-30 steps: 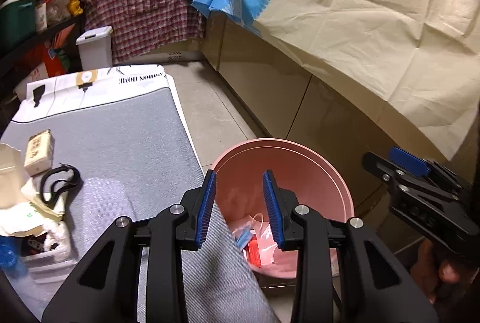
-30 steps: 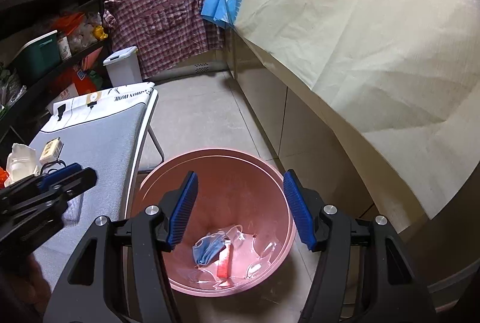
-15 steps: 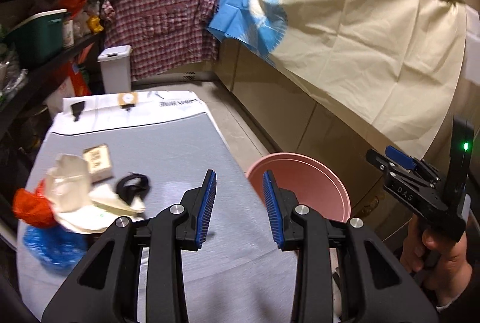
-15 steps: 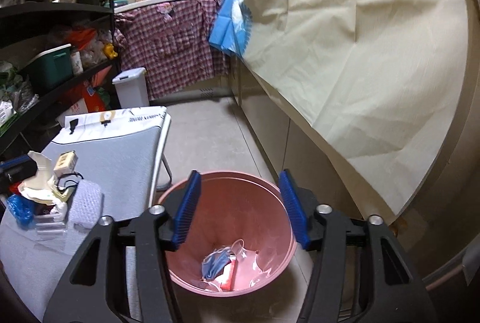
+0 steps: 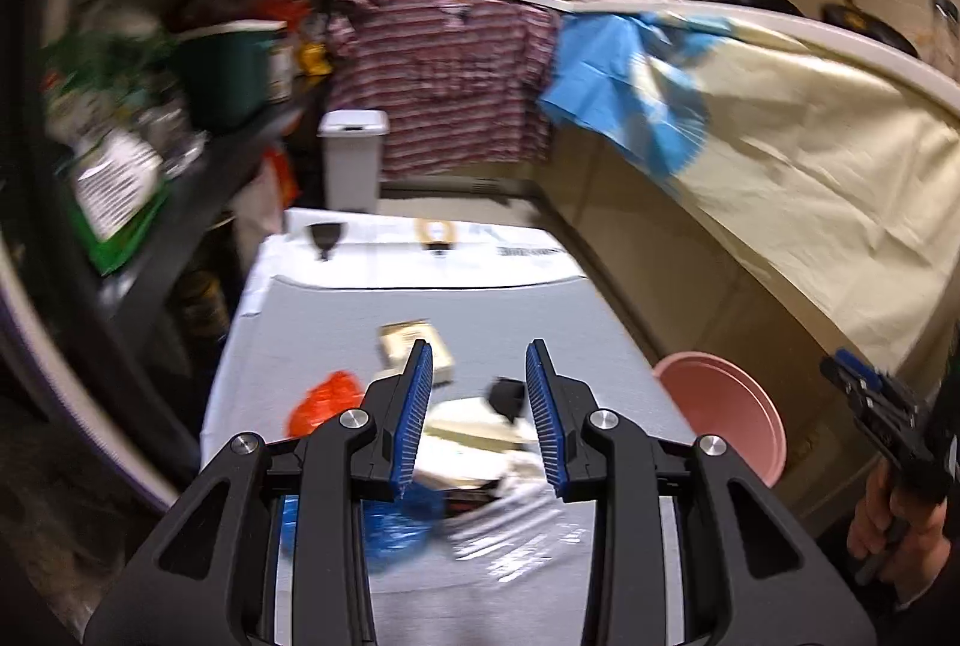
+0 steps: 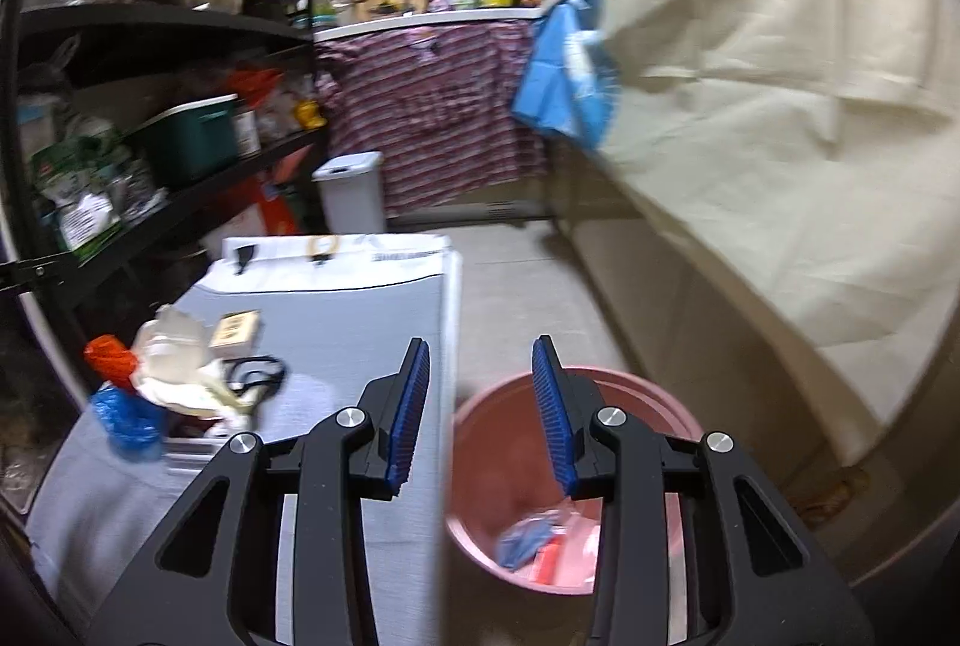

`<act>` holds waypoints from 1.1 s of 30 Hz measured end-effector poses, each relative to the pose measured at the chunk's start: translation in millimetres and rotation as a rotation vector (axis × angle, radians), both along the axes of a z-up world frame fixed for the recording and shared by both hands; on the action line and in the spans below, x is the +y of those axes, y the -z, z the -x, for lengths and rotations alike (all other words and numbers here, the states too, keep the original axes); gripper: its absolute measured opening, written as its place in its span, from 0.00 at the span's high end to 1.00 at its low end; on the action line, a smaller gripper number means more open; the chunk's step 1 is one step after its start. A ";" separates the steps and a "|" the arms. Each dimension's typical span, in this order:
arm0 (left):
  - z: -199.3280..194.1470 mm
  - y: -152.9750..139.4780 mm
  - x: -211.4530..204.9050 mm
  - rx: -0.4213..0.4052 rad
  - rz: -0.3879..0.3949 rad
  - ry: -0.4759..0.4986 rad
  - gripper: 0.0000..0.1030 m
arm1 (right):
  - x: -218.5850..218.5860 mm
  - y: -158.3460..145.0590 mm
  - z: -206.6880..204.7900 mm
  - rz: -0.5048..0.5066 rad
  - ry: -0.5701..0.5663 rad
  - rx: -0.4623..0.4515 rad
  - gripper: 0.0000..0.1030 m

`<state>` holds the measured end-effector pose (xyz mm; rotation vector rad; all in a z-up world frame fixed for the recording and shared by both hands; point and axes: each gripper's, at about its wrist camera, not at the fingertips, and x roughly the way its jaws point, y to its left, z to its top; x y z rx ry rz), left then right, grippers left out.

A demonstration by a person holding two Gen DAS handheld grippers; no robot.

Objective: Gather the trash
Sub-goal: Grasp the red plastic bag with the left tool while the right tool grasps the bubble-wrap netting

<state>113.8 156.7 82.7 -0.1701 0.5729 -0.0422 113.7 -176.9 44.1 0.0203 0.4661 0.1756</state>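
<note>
Pink bin (image 6: 576,472) has the last bit, so I've swung my empty, parted left claw (image 5: 477,415) back over the pile (image 5: 456,436) while the empty right claw (image 6: 483,415) is closing.

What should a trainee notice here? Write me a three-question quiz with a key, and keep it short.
1. True or false: the pink bin already holds some trash.
2. Which item lies on the grey table? A) orange plastic bag B) glass bottle C) banana peel
3. Fill in: the left claw holds ____ between its pads.

Key: 1 true, blue and red scraps lie at its bottom. 2 A, in the pile beside the blue bag and small cardboard box. 3 nothing; the right claw, its jaws closing, is also empty.
</note>
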 end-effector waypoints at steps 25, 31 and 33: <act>-50.6 104.1 66.3 0.320 0.102 -0.173 0.74 | 134.4 120.7 -90.5 0.093 -0.207 0.381 0.50; -45.8 90.6 63.8 0.266 0.020 -0.197 0.83 | 133.7 116.9 -86.6 0.099 -0.209 0.365 0.83; -42.6 82.9 65.7 0.238 0.006 -0.216 0.84 | 131.0 113.1 -84.3 0.090 -0.207 0.352 0.86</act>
